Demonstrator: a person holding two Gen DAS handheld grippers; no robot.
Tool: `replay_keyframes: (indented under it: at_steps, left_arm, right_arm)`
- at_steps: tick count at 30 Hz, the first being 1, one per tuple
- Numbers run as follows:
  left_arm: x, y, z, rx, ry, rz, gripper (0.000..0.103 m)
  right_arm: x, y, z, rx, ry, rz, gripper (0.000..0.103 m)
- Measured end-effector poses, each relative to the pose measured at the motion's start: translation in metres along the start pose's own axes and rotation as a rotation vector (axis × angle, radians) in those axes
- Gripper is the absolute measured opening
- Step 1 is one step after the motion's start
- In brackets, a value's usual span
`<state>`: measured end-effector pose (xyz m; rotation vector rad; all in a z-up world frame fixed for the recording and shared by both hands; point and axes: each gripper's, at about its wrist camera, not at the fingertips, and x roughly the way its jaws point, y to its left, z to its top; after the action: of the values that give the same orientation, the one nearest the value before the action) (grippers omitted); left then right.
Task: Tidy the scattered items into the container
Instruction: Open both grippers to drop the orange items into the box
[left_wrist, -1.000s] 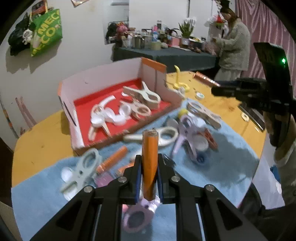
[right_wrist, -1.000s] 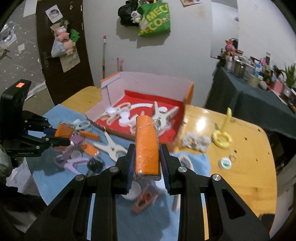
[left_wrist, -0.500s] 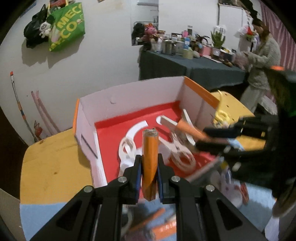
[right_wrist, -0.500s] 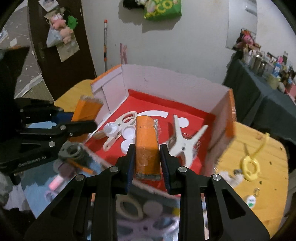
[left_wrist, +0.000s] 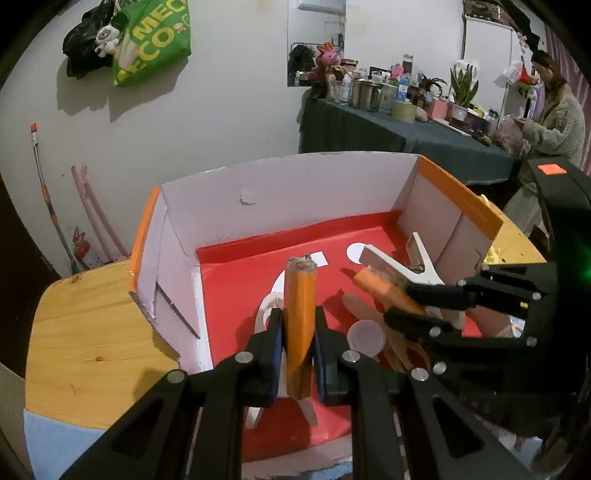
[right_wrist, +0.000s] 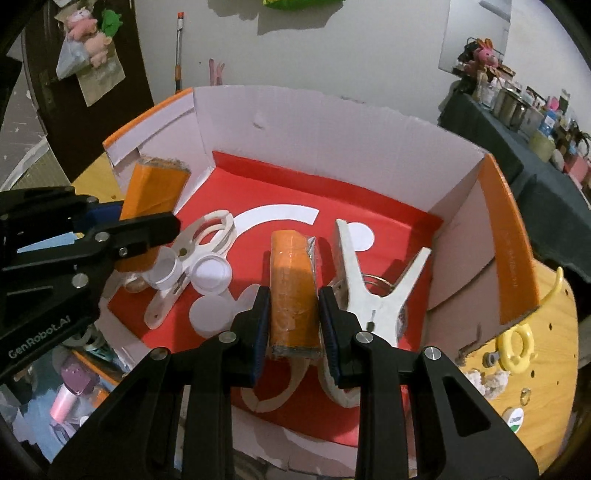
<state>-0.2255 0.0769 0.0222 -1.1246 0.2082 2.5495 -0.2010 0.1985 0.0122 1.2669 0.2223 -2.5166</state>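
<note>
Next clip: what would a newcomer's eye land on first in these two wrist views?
Two orange blocks, one clamped in the left gripper and one in the right gripper, both poised over the open cardboard box with its bright red floor. Inside lie a large white clamp on the right side and a smaller white clip with round white caps to the left. A yellow hook sits on the wooden table outside the box's right wall.

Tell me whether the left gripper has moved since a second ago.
Yes. The left gripper, shut on its orange block, has gone from above the blue cloth to over the cardboard box, whose red floor now fills its view.
</note>
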Motion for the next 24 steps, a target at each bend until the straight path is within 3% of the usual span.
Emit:
replay_keyframes:
  at_steps: [15, 17, 20, 22, 24]
  left_arm:
    - [0.01, 0.005, -0.004, -0.019, -0.007, 0.032, 0.018]
    - [0.009, 0.006, -0.003, -0.02, -0.009, 0.038, 0.026]
    - [0.004, 0.007, -0.004, -0.015, -0.03, 0.054, 0.04]
    - [0.001, 0.006, -0.003, -0.008, -0.045, 0.069, 0.048]
    - [-0.004, 0.006, -0.003, -0.005, -0.064, 0.072, 0.058]
  right_arm:
    - [0.008, 0.003, -0.007, 0.016, 0.025, -0.012, 0.025]
    - [0.008, 0.003, -0.007, 0.016, 0.025, -0.01, 0.027]
    - [0.006, 0.004, -0.007, 0.019, 0.017, -0.004, 0.043]
    - [0.004, 0.006, -0.006, 0.02, 0.004, -0.005, 0.07]
    - [0.0, 0.007, -0.006, 0.014, -0.007, -0.02, 0.07]
